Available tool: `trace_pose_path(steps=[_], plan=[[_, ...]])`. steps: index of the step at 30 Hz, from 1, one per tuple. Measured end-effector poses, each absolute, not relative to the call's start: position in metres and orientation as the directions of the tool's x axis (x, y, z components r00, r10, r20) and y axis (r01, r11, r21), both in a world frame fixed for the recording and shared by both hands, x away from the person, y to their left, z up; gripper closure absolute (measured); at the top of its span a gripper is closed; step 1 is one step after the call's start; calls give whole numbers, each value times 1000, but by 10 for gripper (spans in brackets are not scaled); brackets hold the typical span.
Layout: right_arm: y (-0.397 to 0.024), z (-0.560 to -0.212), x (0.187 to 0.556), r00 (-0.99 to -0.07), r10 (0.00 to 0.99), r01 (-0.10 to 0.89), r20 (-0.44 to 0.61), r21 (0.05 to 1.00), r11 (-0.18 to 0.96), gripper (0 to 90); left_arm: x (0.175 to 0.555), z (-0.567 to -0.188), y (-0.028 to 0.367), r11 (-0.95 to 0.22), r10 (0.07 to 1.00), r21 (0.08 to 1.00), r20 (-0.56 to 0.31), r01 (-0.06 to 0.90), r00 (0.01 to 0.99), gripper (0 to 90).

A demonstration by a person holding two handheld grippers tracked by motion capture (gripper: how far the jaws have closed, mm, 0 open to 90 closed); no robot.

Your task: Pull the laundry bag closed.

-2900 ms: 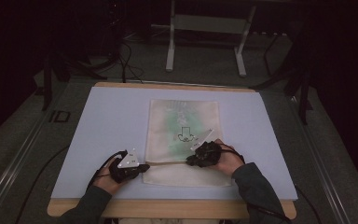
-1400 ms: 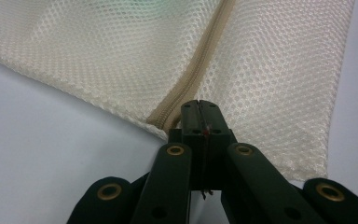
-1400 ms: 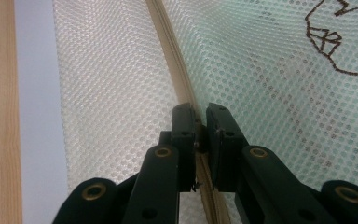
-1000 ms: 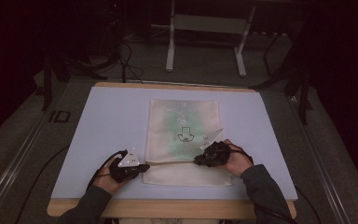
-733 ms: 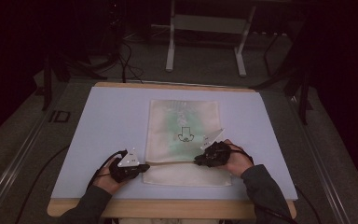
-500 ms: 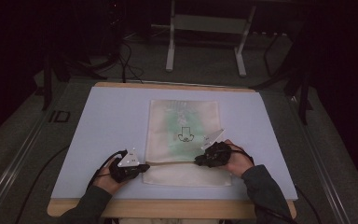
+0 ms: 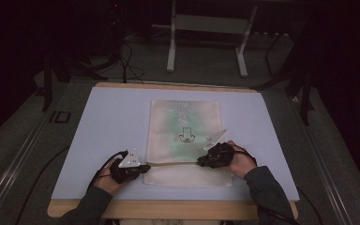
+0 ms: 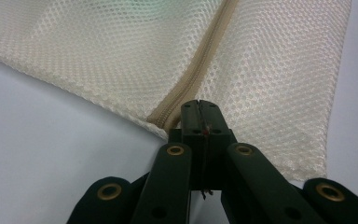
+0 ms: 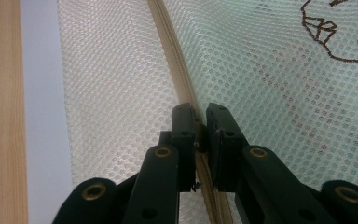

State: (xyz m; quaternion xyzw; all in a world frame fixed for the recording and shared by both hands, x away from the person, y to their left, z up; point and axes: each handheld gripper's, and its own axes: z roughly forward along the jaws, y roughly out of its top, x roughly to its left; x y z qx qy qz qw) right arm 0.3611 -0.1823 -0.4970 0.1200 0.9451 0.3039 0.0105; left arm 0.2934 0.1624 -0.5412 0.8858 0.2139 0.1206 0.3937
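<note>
Cream mesh bag (image 7: 183, 136), green inside, brown motif, tan zip (image 8: 200, 70) across. Left gripper (image 8: 199, 109) clamped on zip end, right gripper (image 9: 200, 122) pinching zip midway.

Cream mesh bag (image 7: 183, 136) with green tint, beige zipper (image 8: 200, 70), brown embroidered outline (image 9: 338, 32)

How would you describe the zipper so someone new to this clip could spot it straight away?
On the pale blue mat lies a cream mesh bag with a green tint and a small dark drawing. The zipper is the tan strip that crosses the bag near its close end, between the left gripper and the right gripper. It is smooth and solid, while the fabric on either side is open netting.
</note>
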Motion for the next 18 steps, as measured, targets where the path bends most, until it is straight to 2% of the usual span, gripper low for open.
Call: trace_pose_path(steps=[18], plan=[[-195,-498,360,-967,249,236,57,575,783,823,294,-541,163,-597,474,749,42,286,879,897]])
